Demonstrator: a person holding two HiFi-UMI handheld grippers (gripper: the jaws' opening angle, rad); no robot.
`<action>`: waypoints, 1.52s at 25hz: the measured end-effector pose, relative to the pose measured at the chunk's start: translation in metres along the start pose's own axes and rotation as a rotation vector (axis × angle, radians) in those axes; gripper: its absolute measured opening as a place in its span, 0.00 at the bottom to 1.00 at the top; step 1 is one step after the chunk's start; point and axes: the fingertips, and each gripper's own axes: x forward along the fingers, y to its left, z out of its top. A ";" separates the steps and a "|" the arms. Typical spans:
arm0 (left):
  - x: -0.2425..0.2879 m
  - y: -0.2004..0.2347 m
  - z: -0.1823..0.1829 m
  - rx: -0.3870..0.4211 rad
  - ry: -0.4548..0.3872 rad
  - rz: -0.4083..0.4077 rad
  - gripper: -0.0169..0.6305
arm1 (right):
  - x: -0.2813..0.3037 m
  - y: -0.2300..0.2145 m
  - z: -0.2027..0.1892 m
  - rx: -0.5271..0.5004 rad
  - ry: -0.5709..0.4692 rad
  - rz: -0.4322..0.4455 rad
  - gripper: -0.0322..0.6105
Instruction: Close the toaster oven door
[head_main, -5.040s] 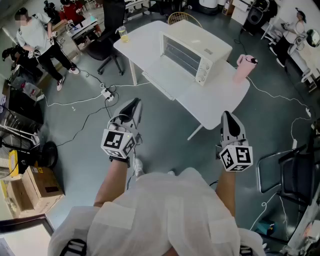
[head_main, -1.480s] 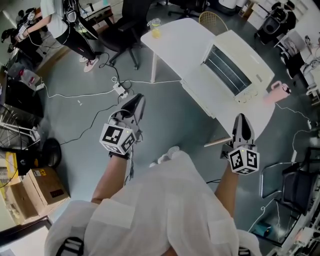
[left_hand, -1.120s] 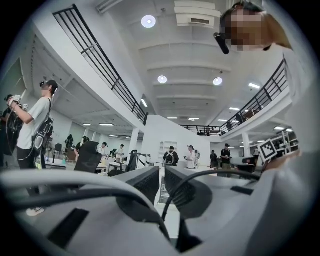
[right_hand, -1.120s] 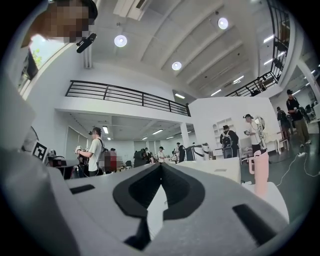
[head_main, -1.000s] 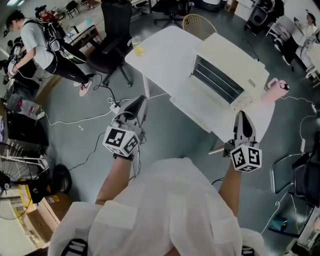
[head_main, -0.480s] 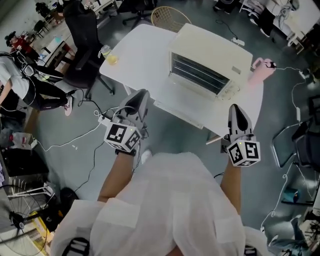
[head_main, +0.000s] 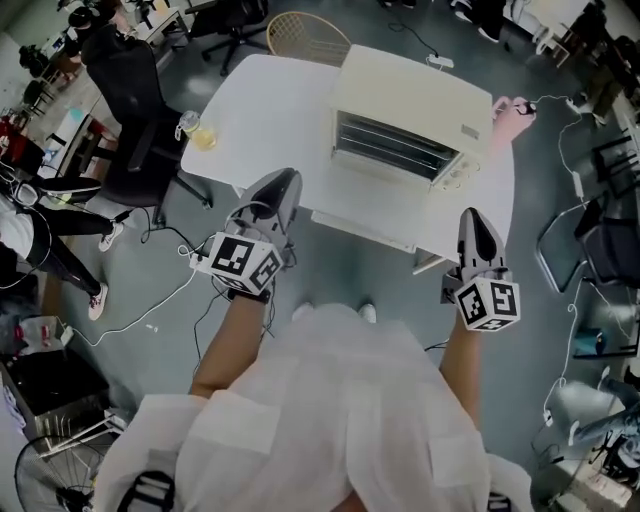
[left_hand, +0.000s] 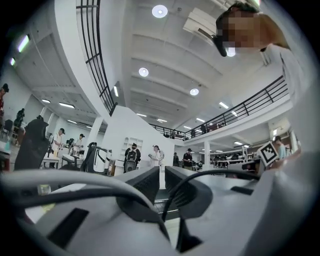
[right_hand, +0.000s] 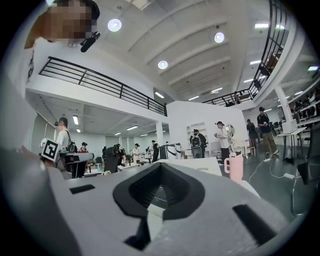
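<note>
**Both grippers empty, oven door down**

The left gripper (head_main: 277, 192) has its jaws almost together. The left gripper view shows a thin slit between them, with nothing in it and nothing touching them. The right gripper (head_main: 470, 221) is clenched, its tips meeting around an empty diamond-shaped hollow in the right gripper view. Both hang in the air at the near edge of the white table (head_main: 270, 110), in the middle of the head view.

The toaster oven (head_main: 410, 95) stands on the table at upper centre. Its door (head_main: 370, 205) is folded down flat toward the person, with the rack bared. A pink cup (head_main: 510, 108) stands to the oven's right.

Each gripper's cube carries black-and-white square markers. Print on the oven's control panel is too small to read.
</note>
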 end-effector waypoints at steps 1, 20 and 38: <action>-0.001 0.005 0.000 -0.001 0.004 -0.015 0.07 | 0.000 0.004 0.001 0.002 -0.006 -0.015 0.06; -0.010 0.048 -0.059 -0.010 0.074 -0.131 0.07 | 0.010 0.049 -0.073 -0.131 0.120 -0.087 0.06; -0.001 0.063 -0.125 -0.071 0.159 -0.150 0.07 | 0.055 0.102 -0.180 -0.324 0.368 0.076 0.13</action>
